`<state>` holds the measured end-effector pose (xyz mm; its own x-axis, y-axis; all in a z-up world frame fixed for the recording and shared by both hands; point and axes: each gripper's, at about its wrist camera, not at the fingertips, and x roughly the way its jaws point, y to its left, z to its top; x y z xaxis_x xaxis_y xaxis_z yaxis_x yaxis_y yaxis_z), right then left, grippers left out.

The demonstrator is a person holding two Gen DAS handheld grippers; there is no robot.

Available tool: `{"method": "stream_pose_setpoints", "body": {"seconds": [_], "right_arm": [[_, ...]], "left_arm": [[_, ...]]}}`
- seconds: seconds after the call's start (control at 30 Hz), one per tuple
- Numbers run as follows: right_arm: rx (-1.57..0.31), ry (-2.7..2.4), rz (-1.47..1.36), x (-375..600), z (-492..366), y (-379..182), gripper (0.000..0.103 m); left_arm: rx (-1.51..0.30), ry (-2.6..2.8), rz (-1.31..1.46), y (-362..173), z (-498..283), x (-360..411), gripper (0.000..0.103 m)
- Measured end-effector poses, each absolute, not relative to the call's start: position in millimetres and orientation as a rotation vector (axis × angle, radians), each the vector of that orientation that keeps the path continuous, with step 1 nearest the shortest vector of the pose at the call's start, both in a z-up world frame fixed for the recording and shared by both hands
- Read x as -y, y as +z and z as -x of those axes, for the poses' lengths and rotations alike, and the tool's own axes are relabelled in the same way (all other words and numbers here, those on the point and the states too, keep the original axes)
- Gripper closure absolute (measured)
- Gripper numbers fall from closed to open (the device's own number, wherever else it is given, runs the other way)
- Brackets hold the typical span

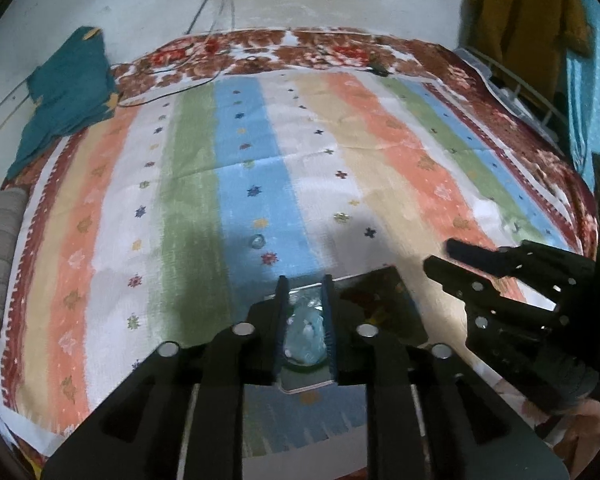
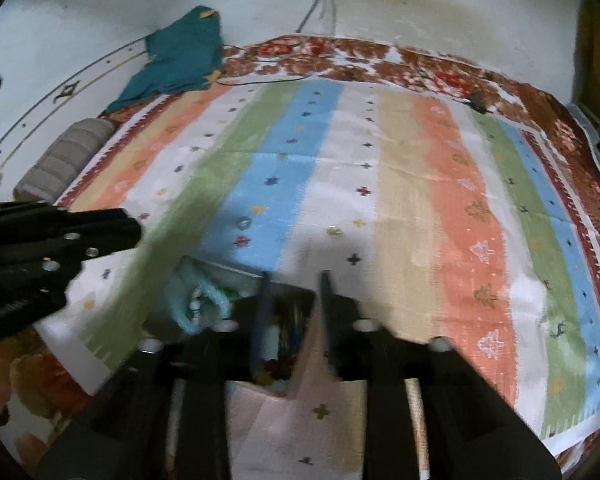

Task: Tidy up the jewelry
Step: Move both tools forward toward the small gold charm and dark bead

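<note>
Two claws | left claw parted over tray | right claw parted, empty

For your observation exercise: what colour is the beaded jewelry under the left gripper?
Pale aqua-blue beaded jewelry, between the left gripper fingers; clearest in the left wrist view.

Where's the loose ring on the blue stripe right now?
In the left wrist view the ring lies on the cloth's blue stripe, just beyond the tray.

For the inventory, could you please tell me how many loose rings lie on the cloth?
2: one ring on the blue stripe, another ring on the white stripe to its right. More may be hidden in the box.
</note>
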<state>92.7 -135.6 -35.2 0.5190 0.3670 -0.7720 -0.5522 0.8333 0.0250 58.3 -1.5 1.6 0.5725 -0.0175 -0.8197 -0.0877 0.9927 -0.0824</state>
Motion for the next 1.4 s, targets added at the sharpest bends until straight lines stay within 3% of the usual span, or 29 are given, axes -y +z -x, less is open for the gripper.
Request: {"method": "stream_pose_setpoints", "body": {"seconds": [0.2,0.53,0.63,1.4], "right_arm": [[-0.894,0.504,0.224,144,-115,-43,0.058],[-0.920,0.481,0.212,141,-146,-53,0.049],[-0.926,0.482,0.221,137,-152,-56,0.045],[-1.026,0.489,0.226,116,-198,-88,0.045]], "left_arm": [[-0.971,0.098,0.136,-1,-69,-15,0.057],[-1.031,0.159,0.117,-18,-100,-27,0.041],[-1.053,0.170,0.113,-25,-109,-30,0.039],[-1.176,0.184,0.135,-67,-163,-44,0.039]]}}
